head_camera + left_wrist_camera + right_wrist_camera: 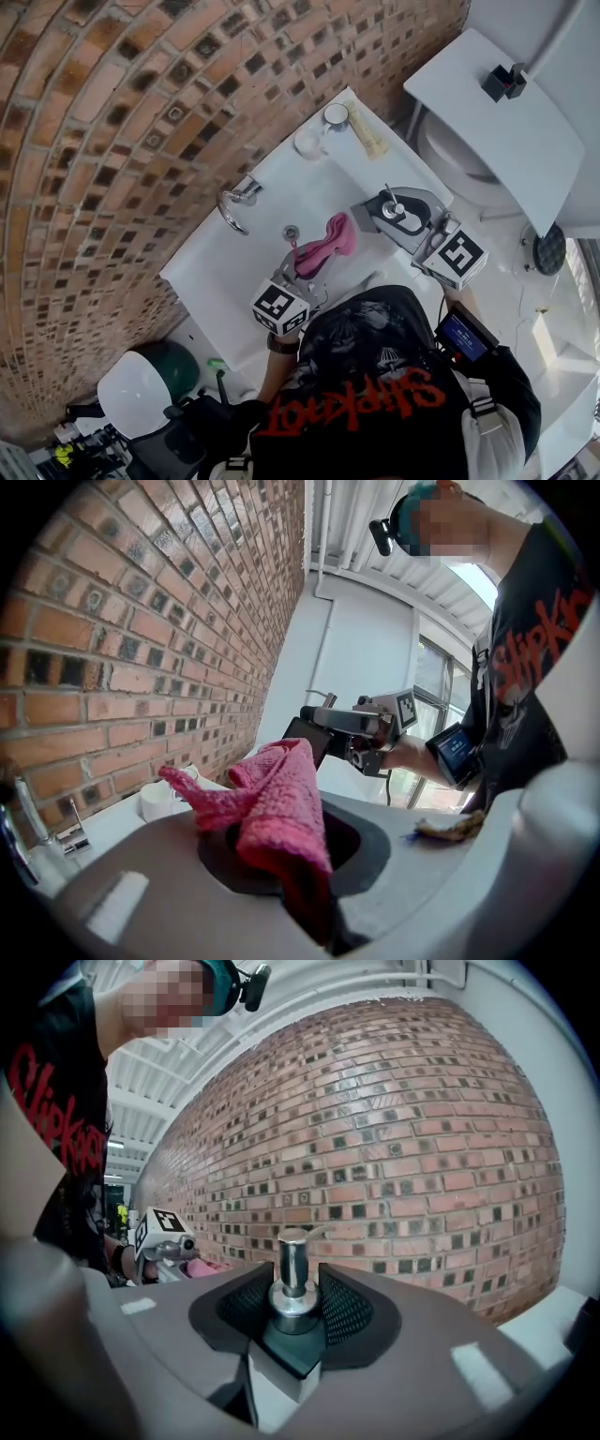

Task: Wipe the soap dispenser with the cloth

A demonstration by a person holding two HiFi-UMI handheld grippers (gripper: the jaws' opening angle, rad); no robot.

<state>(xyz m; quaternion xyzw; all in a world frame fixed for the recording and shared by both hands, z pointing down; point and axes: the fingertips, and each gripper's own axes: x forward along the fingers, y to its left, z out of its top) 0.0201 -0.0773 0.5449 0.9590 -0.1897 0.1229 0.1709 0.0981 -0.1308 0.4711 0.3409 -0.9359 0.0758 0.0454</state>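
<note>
pink cloth (281, 808) left, soap dispenser (293, 1288) right

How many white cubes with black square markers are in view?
2. One cube tops the left gripper, which holds the pink terry cloth; the other cube tops the right gripper, gripping the chrome-pump soap dispenser.

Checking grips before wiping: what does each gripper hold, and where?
Left gripper pinches the pink cloth by a bunched fold; right gripper clamps the soap dispenser just below its pump collar.

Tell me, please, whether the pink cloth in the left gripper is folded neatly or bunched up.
Bunched up: the pink cloth is crumpled in loose folds in the left gripper.
</note>
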